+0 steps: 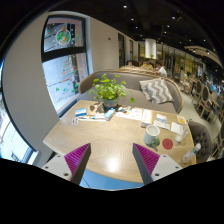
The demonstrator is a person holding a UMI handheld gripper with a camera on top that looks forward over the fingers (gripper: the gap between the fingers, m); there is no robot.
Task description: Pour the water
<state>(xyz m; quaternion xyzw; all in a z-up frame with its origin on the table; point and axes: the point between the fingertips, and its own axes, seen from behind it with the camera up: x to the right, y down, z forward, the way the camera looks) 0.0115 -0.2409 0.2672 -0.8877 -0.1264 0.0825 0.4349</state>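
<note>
Cup (152, 131): one, on table (110, 150) | plant (108, 90): one | tongs (111, 158): spread apart, holding nothing

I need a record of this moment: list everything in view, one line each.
table: one, light wood, ahead of and under the fingers
plant: one, green, in a pot at the table's far side
cup: one, pale, on the table beyond the right finger
red disc: one, on the table beside the cup
papers: a few, mixed colours, near the plant
sofa: one, grey, behind the table
cushion: one, zigzag pattern, on the sofa
poster: one, on the wall behind the plant
gripper: one, magenta pads, fingers open and wide apart, nothing between them
</note>
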